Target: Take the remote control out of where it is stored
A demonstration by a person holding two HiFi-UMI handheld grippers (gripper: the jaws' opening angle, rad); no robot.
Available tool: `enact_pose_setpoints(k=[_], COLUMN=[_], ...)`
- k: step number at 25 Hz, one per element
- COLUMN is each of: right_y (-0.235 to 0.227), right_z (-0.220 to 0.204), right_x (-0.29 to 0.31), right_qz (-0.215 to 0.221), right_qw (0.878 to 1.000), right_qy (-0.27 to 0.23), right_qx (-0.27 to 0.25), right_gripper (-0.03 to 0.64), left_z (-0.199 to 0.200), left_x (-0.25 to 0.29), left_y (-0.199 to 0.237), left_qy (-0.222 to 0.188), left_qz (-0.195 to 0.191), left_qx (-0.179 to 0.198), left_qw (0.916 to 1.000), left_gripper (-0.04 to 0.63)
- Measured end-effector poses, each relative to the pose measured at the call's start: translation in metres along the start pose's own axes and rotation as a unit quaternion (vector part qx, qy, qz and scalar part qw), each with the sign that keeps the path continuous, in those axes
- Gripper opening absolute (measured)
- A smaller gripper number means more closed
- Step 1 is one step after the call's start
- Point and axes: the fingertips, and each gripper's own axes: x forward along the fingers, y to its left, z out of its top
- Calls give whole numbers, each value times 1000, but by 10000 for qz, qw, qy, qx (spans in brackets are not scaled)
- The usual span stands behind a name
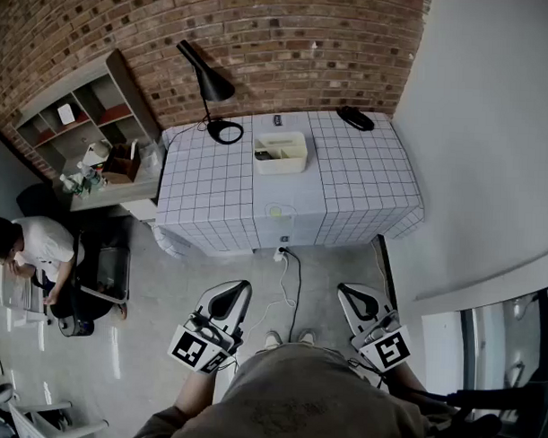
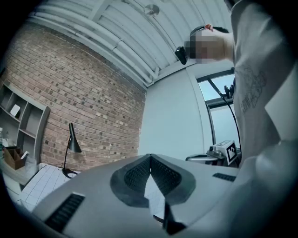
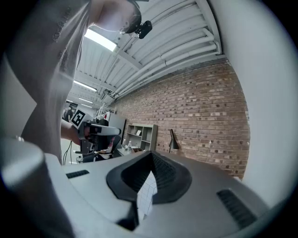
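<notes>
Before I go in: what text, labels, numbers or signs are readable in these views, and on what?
No words or numbers can be read in any view.
Cubes on left gripper and right gripper: square black-and-white markers, patterns only, no letters.
Print on shirt: too blurred to read.
Small card in shelf: too small to read.

White table [image 1: 356, 182] with a dark grid at centre; red-brown brick wall [image 1: 289, 43] above; black lamp [image 1: 205, 76]; cream box [image 1: 280, 166].
</notes>
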Motion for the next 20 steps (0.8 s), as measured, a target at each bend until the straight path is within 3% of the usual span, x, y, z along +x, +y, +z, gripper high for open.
enact_pose_setpoints(k=[20], right_y=[-20], right_z=[-6], right_x=[4], right_qz=[74], right_qw=[9995], right_qy=[21], right_qx=[300], right_gripper=[12], left_z=[-12], left_x=[14], left_y=[6], left_qy=[208], left_qz=[46], left_qx=[184], left_qw=[9996], left_gripper=[5])
